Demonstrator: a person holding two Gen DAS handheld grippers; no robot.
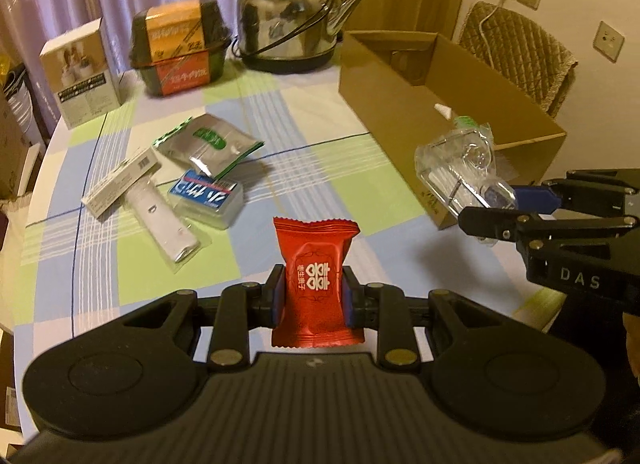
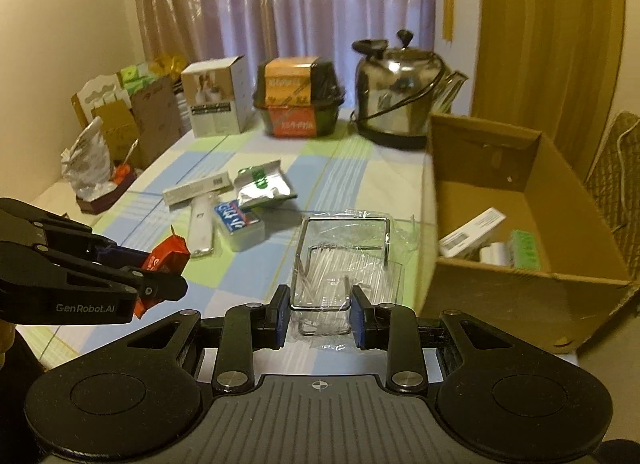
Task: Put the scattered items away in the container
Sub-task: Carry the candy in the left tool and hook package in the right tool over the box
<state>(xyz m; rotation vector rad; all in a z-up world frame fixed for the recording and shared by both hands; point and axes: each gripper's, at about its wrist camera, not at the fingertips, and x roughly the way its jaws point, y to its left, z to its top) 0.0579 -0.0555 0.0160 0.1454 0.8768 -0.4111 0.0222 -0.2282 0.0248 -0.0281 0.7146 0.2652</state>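
— Checked cloth [image 1: 304,112] in blue, green and white covers my table, curtains behind it. What do you have?

— My left gripper [image 1: 314,296] is closed on a red sachet [image 1: 316,280], upright between the blue pads, white characters printed on its front. My right gripper [image 2: 318,314] has its fingers part-way in, pressed on a clear plastic packet [image 2: 344,256] with a wire frame inside, held above the table just left of the cardboard box [image 2: 520,296].

— And the box?

— Open-topped, at the right edge of the table. Inside I see a white carton [image 2: 472,238], something green [image 2: 526,250] and a small white piece between them.

— What is loose?

— A cluster in the middle of the cloth: a long white carton [image 1: 120,182], a white tube in film [image 1: 164,220], a blue-labelled clear case [image 1: 210,198] and a silver-and-green foil pouch [image 1: 208,144], touching or overlapping.

— Any writing?

— "DAS" on the right gripper's arm in the left view, "GenRobot.AI" on the left gripper's arm in the right view. Beyond the cluster stand a steel kettle [image 1: 288,24], an orange-banded black tub [image 1: 182,46] and a white box [image 1: 80,72]; their print is too blurred to read.
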